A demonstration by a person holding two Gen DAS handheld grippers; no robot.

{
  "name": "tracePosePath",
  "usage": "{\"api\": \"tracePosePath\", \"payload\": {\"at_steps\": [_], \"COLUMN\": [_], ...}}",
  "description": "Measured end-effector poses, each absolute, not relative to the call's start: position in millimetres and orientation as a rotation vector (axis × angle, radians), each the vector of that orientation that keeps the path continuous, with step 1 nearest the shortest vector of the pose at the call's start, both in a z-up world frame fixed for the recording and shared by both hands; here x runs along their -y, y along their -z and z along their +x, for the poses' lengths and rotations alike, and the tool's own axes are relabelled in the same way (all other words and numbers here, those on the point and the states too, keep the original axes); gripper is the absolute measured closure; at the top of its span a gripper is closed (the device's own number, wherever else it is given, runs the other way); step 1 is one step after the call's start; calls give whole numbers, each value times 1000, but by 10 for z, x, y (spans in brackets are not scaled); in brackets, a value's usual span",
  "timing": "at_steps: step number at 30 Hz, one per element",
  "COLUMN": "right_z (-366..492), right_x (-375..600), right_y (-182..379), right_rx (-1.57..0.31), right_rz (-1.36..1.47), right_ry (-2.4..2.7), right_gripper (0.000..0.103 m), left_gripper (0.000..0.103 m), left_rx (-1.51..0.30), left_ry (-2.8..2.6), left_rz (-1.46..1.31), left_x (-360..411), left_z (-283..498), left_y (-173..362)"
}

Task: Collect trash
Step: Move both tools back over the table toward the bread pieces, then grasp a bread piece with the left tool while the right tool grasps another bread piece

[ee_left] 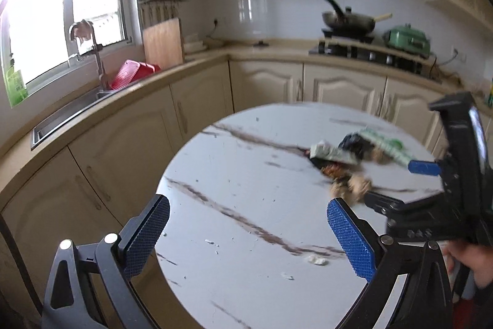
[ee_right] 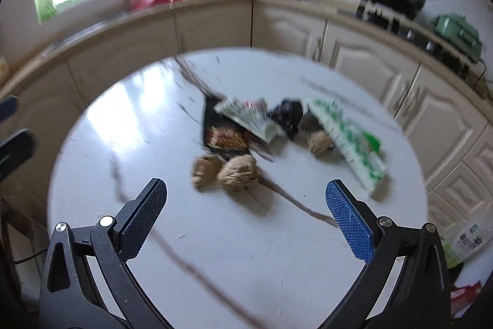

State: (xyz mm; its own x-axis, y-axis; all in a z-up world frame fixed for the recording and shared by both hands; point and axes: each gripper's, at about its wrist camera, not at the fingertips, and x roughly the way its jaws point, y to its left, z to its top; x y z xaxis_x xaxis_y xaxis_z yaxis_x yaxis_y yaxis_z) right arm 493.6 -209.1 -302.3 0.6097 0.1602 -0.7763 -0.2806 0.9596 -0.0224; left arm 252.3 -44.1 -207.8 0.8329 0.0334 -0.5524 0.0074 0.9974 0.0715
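Observation:
A pile of trash [ee_right: 246,119] lies on the round white marble table [ee_right: 123,119]: a green-and-white wrapper [ee_right: 348,137], a black wrapper [ee_right: 286,113], a dark snack packet [ee_right: 222,137] and three brown fuzzy balls [ee_right: 238,174]. My right gripper [ee_right: 246,196] hovers open just short of the nearest balls. In the left wrist view the pile [ee_left: 348,156] sits at the table's far right, with the right gripper [ee_left: 397,184] open beside it. The left gripper [ee_left: 249,233] is open over bare table, well short of the pile, holding nothing.
Small white crumbs [ee_left: 315,259] lie on the table near the left gripper. Cream cabinets and a counter curve behind, with a sink [ee_left: 77,110], a red basket [ee_left: 132,73], a cutting board [ee_left: 161,43], a wok [ee_left: 348,19] and a green appliance [ee_left: 406,40]. Bags [ee_right: 468,239] lie on the floor at right.

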Motion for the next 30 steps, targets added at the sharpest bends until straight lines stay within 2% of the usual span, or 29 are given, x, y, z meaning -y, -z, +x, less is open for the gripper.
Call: {"api": "tracePosePath", "payload": {"at_steps": [5, 9, 13, 17, 20, 23, 30], "right_z": [5160, 5243, 5274, 5288, 5296, 5254, 5069], "right_x": [2118, 2200, 2296, 2363, 2326, 2260, 2594], "right_y": [3237, 3310, 3367, 3359, 3353, 3329, 3233], "right_rx": [-929, -950, -963, -965, -964, -948, -909], "right_rz": [-143, -91, -38, -51, -106, -153, -63], "right_ry": [-259, -308, -368, -371, -364, -382, -394], "right_gripper": [1, 18, 21, 45, 50, 68, 68], "left_gripper": [2, 2, 2, 2, 2, 2, 2], "left_rx": [-621, -640, -664, -709, -728, -751, -812], "left_ry": [0, 17, 50, 93, 87, 98, 135], "left_rz": [82, 94, 84, 66, 63, 79, 125], "left_x": [313, 353, 414, 485, 539, 634, 843], "left_z": [3049, 3253, 3431, 3647, 3770, 3922, 4270], "left_y": [2089, 2169, 2217, 2262, 2278, 2293, 2365]}}
